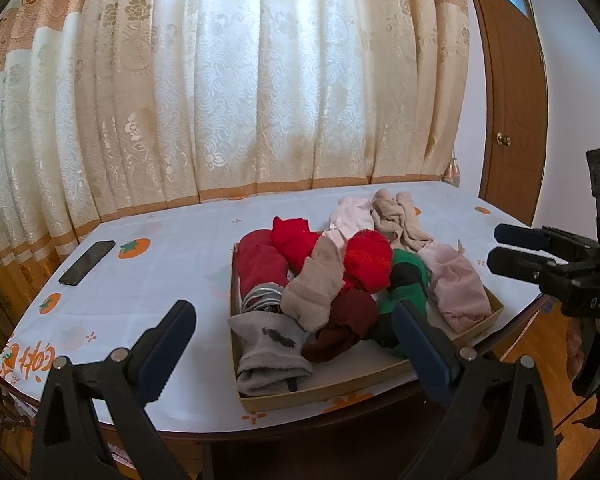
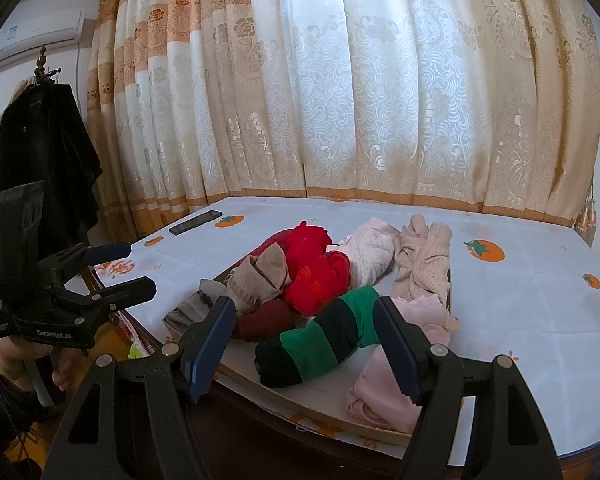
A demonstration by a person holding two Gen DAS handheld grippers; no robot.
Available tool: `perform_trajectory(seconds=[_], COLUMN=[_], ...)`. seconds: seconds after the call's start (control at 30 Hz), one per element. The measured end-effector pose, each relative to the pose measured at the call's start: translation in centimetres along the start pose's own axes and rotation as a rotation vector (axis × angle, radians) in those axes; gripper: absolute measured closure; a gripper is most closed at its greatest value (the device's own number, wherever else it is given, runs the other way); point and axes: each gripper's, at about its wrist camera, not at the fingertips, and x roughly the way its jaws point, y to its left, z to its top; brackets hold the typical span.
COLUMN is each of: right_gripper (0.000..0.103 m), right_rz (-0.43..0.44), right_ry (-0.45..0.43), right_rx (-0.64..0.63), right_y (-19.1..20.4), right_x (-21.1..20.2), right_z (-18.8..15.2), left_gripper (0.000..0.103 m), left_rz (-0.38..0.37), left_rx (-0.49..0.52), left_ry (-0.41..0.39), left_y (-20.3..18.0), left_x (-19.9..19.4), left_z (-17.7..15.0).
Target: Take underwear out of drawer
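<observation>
A shallow tan drawer [image 1: 320, 394] [image 2: 320, 412] lies on the table, heaped with rolled underwear. The heap holds bright red pieces [image 1: 368, 258] [image 2: 312, 272], a beige one [image 1: 316, 288], a grey one [image 1: 272, 356], a maroon one [image 1: 340, 328], a green and black striped one [image 2: 320, 344] and pale pink ones [image 1: 456, 284] [image 2: 384, 384]. My left gripper [image 1: 296, 348] [image 2: 138, 268] is open before the drawer's near left corner, with nothing between its fingers. My right gripper [image 2: 304, 344] [image 1: 500, 246] is open too, short of the striped piece and touching nothing.
The table [image 1: 148, 292] wears a white cloth with orange fruit prints. A black phone [image 1: 87, 263] [image 2: 196, 222] lies at its far left. Patterned curtains [image 1: 260, 80] hang close behind. A wooden door [image 1: 512, 100] stands at the right, and a dark coat [image 2: 48, 152] hangs at the left.
</observation>
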Motion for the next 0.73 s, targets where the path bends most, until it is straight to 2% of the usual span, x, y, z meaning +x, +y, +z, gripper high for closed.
perform_trajectory(seconds=[0.73], right_gripper=[0.030], right_rz=[0.001], right_ry=[0.045], right_rx=[-0.020], right_y=[-0.45], right_x=[0.42], right_z=[-0.69], left_gripper=[0.000], left_rz=[0.031], left_rx=[0.020], left_ry=[0.006], left_y=[-0.39], left_x=[0.74], left_z=[0.36])
